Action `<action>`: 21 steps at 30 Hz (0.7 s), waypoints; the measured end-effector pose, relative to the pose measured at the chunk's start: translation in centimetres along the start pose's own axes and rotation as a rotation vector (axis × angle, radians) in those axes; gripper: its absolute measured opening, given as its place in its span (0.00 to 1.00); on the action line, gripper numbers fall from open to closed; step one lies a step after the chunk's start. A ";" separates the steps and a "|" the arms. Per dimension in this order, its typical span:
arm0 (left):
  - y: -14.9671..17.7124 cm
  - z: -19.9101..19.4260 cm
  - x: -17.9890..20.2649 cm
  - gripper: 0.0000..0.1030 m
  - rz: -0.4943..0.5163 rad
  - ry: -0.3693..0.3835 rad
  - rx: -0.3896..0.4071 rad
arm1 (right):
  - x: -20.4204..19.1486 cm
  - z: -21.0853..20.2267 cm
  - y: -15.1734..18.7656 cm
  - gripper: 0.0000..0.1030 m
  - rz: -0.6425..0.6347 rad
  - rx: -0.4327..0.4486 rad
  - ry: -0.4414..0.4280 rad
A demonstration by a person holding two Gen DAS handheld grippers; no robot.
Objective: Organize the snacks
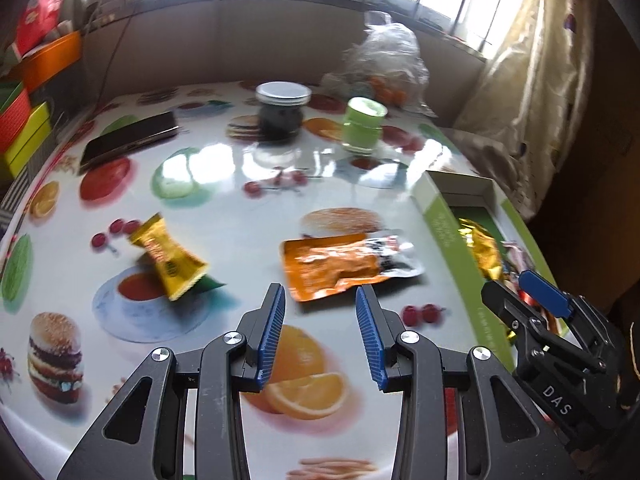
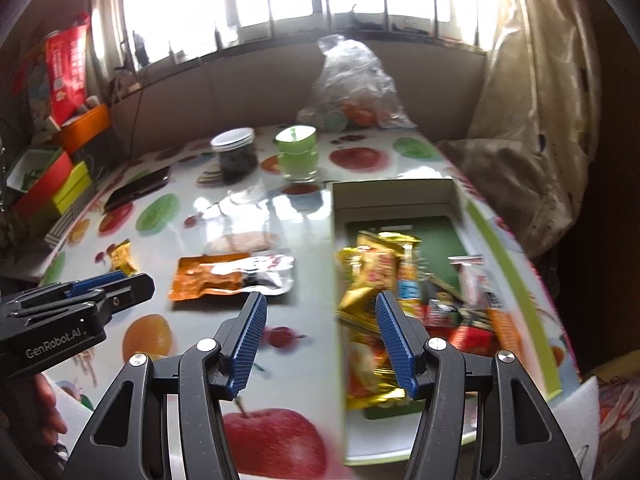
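The left gripper hangs above the near part of the worktop, a glossy white surface printed with fruit and burgers. Its blue ribbed jaws stand released, with nothing between them. Just beyond their tips lies a flat orange and silver foil snack pouch, resting on the worktop and apart from the jaws. To the left of the pouch lies a yellow twist-ended snack packet, tilted, also on the worktop.

The right gripper hangs at the near left wall of the shallow white cardboard box with green sides, which sits on the right of the worktop. Its jaws are released and empty; the left jaw stands over the bare worktop, the right jaw over the box contents. Inside the box lie several snacks: gold foil packets at the left, and a pink-and-clear wrapper further right, with other wrappers too blurred to identify. The far end of the box is bare.

On the far part of the worktop stand a dark-filled glass jar with a white lid and, to its right, a light green cup. A dark flat phone lies at the far left. A crumpled clear plastic bag rests at the far edge.
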State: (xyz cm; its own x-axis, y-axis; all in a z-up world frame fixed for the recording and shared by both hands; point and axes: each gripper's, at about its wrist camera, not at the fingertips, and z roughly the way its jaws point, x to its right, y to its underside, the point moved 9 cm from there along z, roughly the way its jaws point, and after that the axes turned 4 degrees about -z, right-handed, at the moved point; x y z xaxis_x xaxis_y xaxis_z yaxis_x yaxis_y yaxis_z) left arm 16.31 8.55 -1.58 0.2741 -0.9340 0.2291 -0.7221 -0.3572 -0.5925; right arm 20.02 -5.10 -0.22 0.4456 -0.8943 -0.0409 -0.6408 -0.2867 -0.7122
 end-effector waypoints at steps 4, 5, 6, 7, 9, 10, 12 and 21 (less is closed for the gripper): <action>0.0 0.0 -2.2 0.37 -0.039 -0.021 0.002 | -1.9 1.5 0.0 0.55 0.013 -0.047 -0.061; 0.1 0.0 -2.7 0.37 -0.047 -0.028 0.001 | -2.3 1.9 0.1 0.55 0.017 -0.056 -0.072; 0.1 0.1 -3.4 0.37 -0.057 -0.034 -0.001 | -2.6 2.2 0.1 0.55 0.018 -0.067 -0.081; 0.2 0.2 -3.9 0.37 -0.066 -0.039 -0.003 | -3.0 2.8 0.2 0.55 0.018 -0.089 -0.091; 0.2 0.2 -4.8 0.37 -0.080 -0.048 -0.005 | -3.5 3.6 0.4 0.55 0.023 -0.116 -0.090; 0.2 0.2 -5.1 0.37 -0.084 -0.048 -0.005 | -3.8 3.8 0.4 0.55 0.023 -0.121 -0.099; 0.2 0.5 -5.8 0.37 -0.096 -0.055 -0.008 | -4.6 4.5 0.3 0.55 0.037 -0.135 -0.135; 0.3 0.6 -8.1 0.37 -0.130 -0.064 -0.014 | -5.8 7.9 0.1 0.55 0.142 -0.221 -0.179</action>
State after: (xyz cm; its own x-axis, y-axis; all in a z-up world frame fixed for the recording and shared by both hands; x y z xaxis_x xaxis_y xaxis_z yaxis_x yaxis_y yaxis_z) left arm 14.28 15.99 -4.09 0.4056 -0.8784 0.2527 -0.6864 -0.4753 -0.5505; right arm 22.36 2.80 -5.59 0.4322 -0.8619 -0.2654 -0.8162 -0.2487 -0.5214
